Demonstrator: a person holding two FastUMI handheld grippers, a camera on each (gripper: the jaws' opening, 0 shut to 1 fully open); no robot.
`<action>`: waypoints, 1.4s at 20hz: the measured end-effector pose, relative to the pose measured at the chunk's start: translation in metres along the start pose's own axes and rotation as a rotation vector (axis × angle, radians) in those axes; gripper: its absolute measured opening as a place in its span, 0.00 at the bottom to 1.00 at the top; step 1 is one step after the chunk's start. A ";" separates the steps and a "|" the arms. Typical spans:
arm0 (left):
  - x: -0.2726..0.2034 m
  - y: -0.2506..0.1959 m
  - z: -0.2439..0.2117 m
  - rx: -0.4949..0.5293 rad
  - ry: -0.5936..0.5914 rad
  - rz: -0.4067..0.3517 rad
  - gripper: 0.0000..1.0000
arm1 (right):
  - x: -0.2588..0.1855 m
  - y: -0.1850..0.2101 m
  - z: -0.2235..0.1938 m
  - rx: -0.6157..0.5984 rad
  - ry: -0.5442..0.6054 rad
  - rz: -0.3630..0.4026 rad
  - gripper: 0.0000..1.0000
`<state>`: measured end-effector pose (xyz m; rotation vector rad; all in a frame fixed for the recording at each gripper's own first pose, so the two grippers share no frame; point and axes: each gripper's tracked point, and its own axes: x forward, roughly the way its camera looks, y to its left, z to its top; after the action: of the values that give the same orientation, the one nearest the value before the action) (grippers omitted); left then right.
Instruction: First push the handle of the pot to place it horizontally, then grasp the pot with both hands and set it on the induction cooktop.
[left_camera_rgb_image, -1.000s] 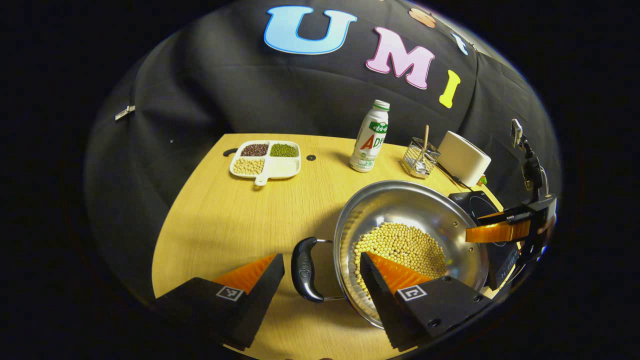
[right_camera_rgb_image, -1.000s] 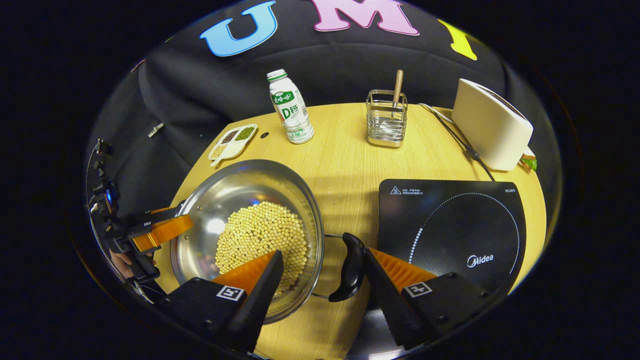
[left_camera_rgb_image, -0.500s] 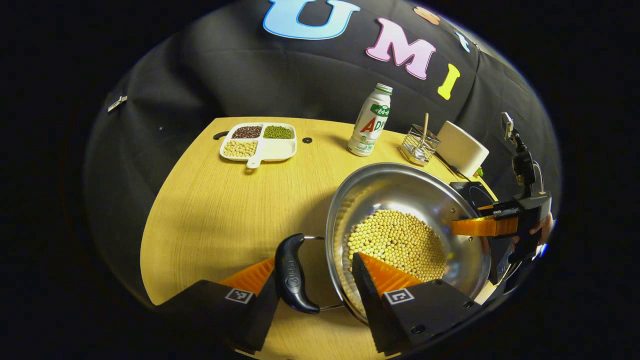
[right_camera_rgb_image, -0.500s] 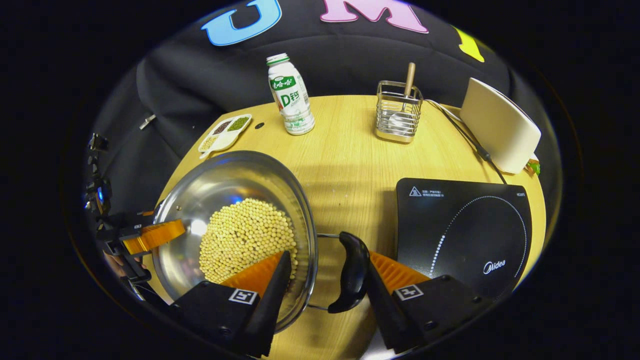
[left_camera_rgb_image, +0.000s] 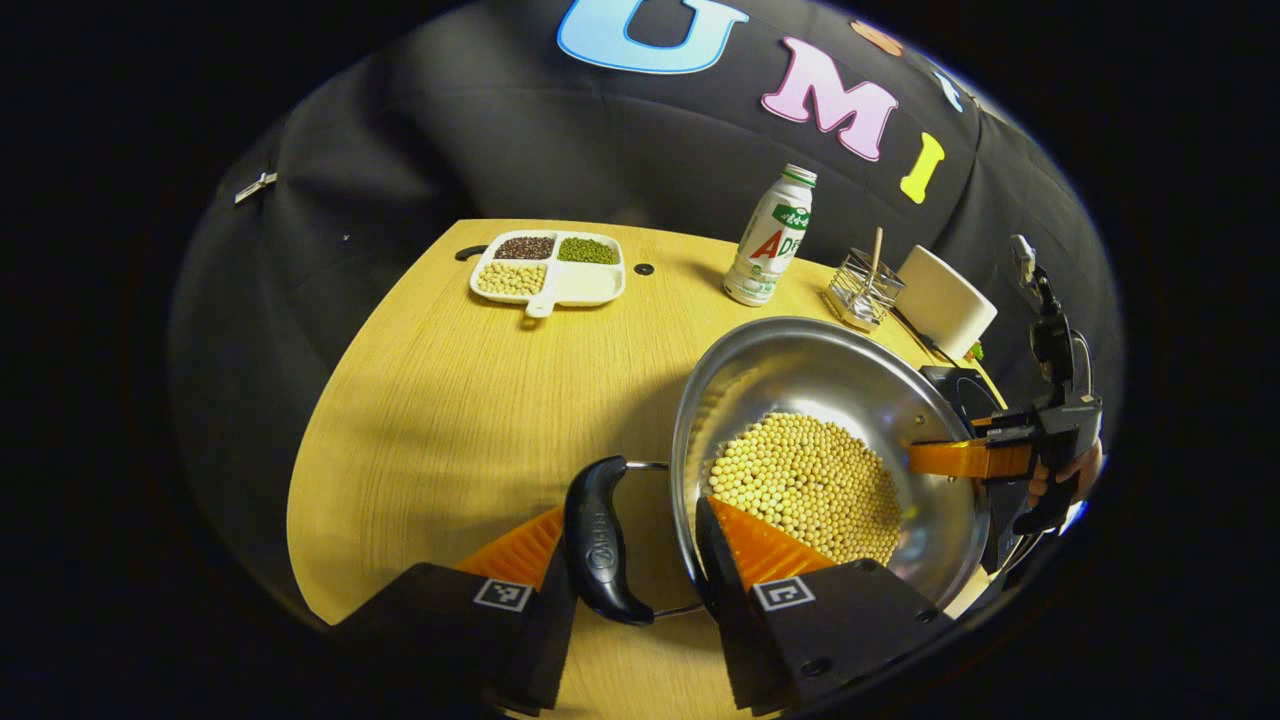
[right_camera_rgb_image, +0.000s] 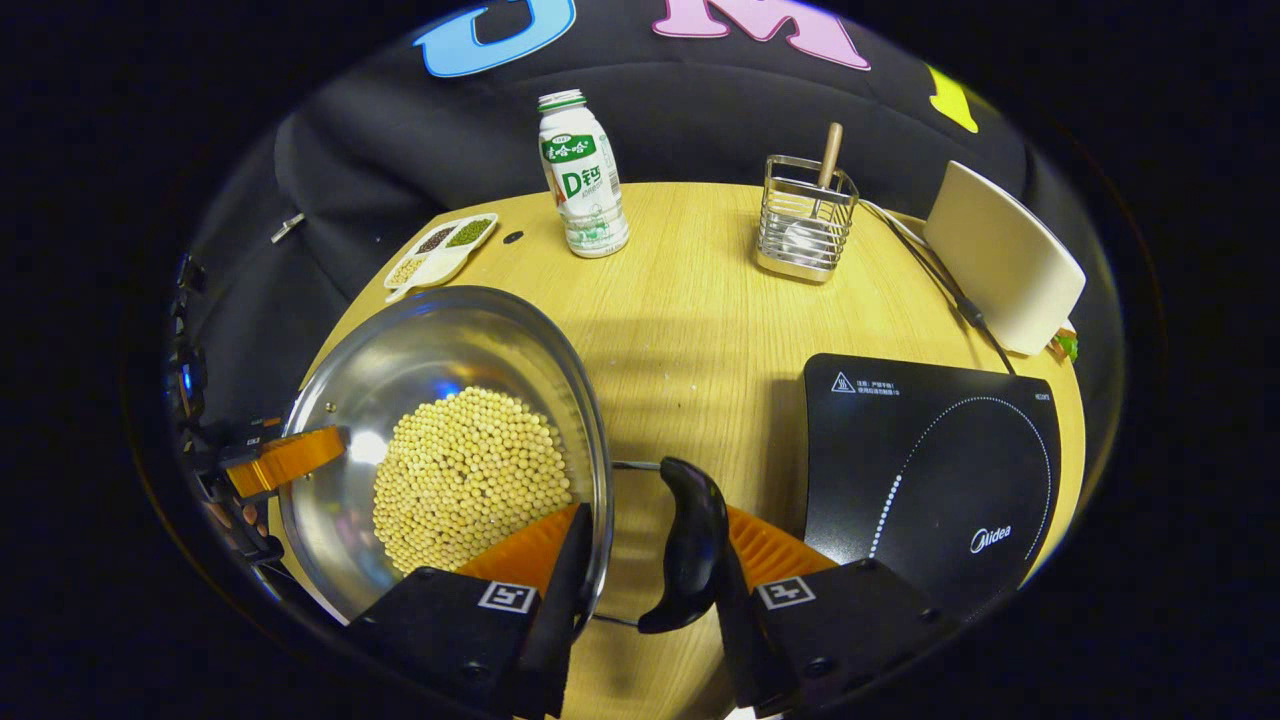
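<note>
A steel pot (left_camera_rgb_image: 830, 385) half full of soybeans (left_camera_rgb_image: 810, 480) has a black handle on each side. My left gripper (left_camera_rgb_image: 635, 545) is shut on it, one finger against the near handle (left_camera_rgb_image: 597, 540) and the other inside the rim. My right gripper (right_camera_rgb_image: 650, 550) clamps the opposite handle (right_camera_rgb_image: 688, 540) and the pot (right_camera_rgb_image: 430, 350) wall the same way. The black induction cooktop (right_camera_rgb_image: 930, 460) lies just right of the pot. I cannot tell whether the pot's base touches the table. Across the pot, each view shows the other gripper: the right gripper (left_camera_rgb_image: 960, 458) and the left gripper (right_camera_rgb_image: 285, 458).
On the wooden table (left_camera_rgb_image: 450, 400), a drink bottle (right_camera_rgb_image: 583, 175), a wire holder (right_camera_rgb_image: 805, 215) with a wooden utensil and a white toaster (right_camera_rgb_image: 1005, 260) with its cord stand behind the cooktop. A divided dish (left_camera_rgb_image: 550, 275) of beans sits at the far left.
Both grippers' fingers have closed in, from standing apart around each handle and the rim to pressing on them. The pot looms slightly larger in both views.
</note>
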<state>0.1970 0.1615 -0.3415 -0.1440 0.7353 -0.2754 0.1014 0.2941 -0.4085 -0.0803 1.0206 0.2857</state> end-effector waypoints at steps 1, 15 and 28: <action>-0.001 0.000 0.001 -0.004 -0.006 0.004 0.63 | 0.002 0.001 -0.002 -0.001 0.004 -0.001 0.61; -0.043 -0.025 0.000 -0.023 -0.005 0.055 0.54 | -0.046 -0.005 -0.013 0.029 -0.009 0.015 0.52; -0.056 -0.140 0.026 -0.020 -0.017 0.022 0.54 | -0.122 -0.103 0.005 0.061 -0.058 -0.006 0.56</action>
<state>0.1469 0.0456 -0.2550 -0.1571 0.7224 -0.2455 0.0743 0.1717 -0.3093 -0.0200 0.9709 0.2501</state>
